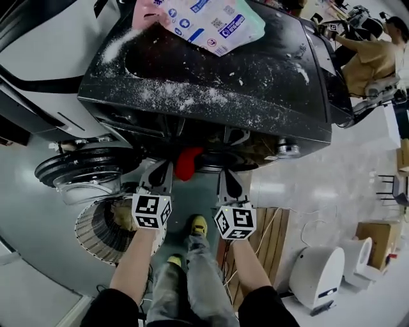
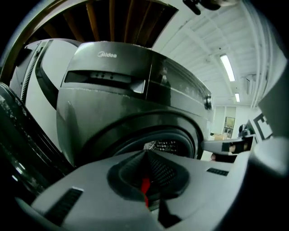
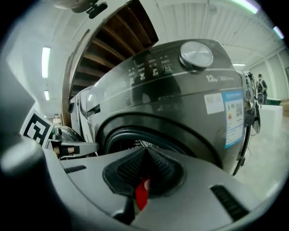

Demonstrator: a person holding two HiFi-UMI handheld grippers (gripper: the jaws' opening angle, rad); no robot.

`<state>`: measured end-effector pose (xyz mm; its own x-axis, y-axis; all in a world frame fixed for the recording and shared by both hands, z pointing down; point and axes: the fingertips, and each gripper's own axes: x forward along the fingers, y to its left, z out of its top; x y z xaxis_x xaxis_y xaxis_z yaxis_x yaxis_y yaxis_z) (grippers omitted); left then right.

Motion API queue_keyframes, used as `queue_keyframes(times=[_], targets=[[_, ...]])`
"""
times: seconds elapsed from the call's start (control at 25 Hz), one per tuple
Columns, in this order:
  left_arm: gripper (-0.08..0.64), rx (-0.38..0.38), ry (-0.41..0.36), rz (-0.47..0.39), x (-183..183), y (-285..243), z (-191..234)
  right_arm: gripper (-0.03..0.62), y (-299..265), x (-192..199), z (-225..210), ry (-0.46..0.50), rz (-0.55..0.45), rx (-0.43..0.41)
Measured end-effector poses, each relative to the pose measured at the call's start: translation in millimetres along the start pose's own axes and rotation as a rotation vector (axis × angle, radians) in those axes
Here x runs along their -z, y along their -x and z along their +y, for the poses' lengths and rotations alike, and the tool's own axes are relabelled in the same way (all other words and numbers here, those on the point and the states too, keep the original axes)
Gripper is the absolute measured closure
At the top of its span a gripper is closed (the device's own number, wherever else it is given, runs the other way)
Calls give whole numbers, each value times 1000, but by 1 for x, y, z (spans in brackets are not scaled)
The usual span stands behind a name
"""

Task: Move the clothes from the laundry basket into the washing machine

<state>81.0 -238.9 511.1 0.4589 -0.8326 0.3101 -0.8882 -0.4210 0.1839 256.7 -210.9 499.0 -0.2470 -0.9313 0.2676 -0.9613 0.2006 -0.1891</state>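
A dark grey front-loading washing machine (image 1: 211,70) stands right in front of me. Its round door (image 1: 83,167) is swung open to the left, and its drum opening (image 2: 163,145) (image 3: 135,144) faces both gripper cameras. A red garment (image 1: 187,163) hangs just below the machine's front edge, between the two grippers. My left gripper (image 1: 161,172) is shut on it, and a red strip (image 2: 145,187) shows between its pads. My right gripper (image 1: 229,181) is shut on it too, with red cloth (image 3: 142,195) pinched in its pads. The white ribbed laundry basket (image 1: 96,233) sits on the floor at lower left.
A detergent bag (image 1: 204,19) lies on the machine's top, which is dusted with white powder. To the right are a wooden pallet (image 1: 273,233), a white rounded appliance (image 1: 316,274) and a cardboard box (image 1: 377,239). A person (image 1: 370,57) is at the upper right. Yellow shoes (image 1: 199,225) stand below the grippers.
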Motion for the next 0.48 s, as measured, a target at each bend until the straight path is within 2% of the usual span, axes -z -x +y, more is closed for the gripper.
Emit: queue_keyframes(times=[0.08, 0.28, 0.48], targets=[[551, -4, 12, -14, -20, 16, -3, 589, 16, -13, 5, -15, 3, 16], [551, 4, -53, -40, -77, 59, -14, 589, 57, -65, 24, -48, -14, 18], [549, 2, -59, -71, -134, 103, -25, 589, 97, -122, 44, -51, -22, 16]])
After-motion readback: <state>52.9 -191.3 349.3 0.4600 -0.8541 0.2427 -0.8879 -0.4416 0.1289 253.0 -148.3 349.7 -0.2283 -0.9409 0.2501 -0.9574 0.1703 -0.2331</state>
